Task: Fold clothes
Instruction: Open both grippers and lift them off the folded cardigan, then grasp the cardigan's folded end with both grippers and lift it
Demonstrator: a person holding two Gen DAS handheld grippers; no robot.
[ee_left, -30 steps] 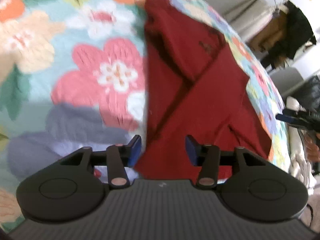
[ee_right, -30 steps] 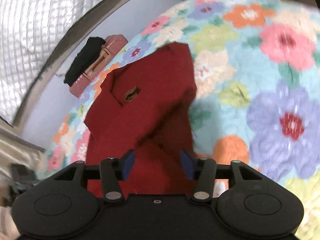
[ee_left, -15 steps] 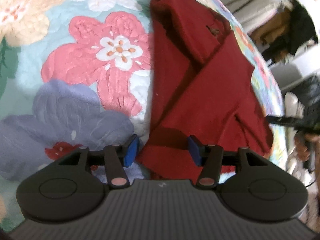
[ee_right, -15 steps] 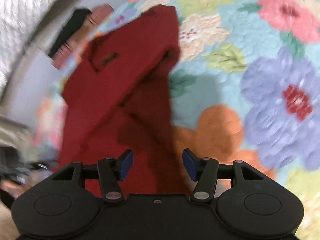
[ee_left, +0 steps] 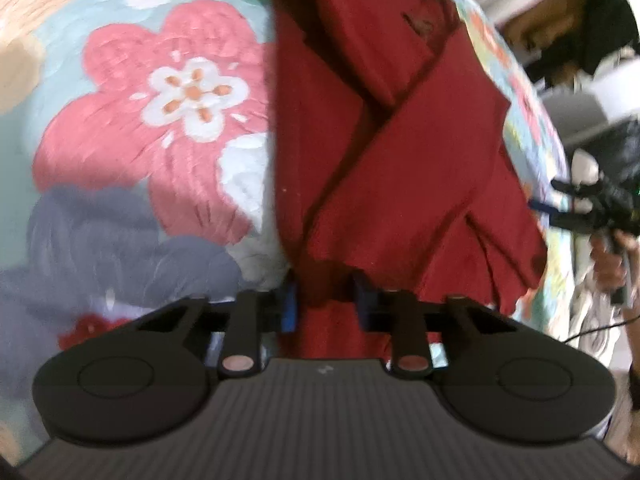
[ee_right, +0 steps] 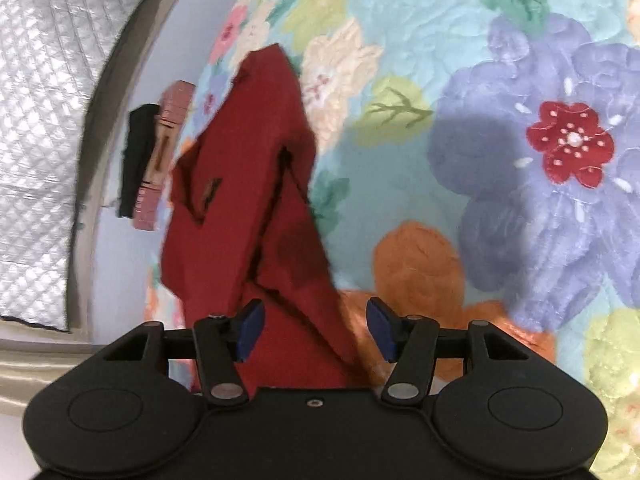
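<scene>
A dark red shirt (ee_left: 384, 132) lies partly folded on the flowered quilt (ee_left: 152, 112), its sleeves crossed over the body. My left gripper (ee_left: 325, 304) sits at the shirt's near hem with the red cloth between its blue pads; the jaws have narrowed but a gap still shows. My right gripper (ee_right: 316, 330) is open over the shirt's other near corner (ee_right: 248, 200), with the cloth lying between and under its pads. The right gripper also shows at the far right of the left wrist view (ee_left: 592, 208), held by a hand.
The flowered quilt (ee_right: 520, 160) covers the whole bed. A pink and black stack of items (ee_right: 148, 160) lies by the bed's far edge against the wall. Dark clothes hang on a rack (ee_left: 592, 20) beyond the bed. A white pile (ee_left: 592, 300) lies beside the bed.
Both grippers have come down and forward onto the shirt's near hem. The left jaws have narrowed around the cloth. The right jaws have stayed wide.
</scene>
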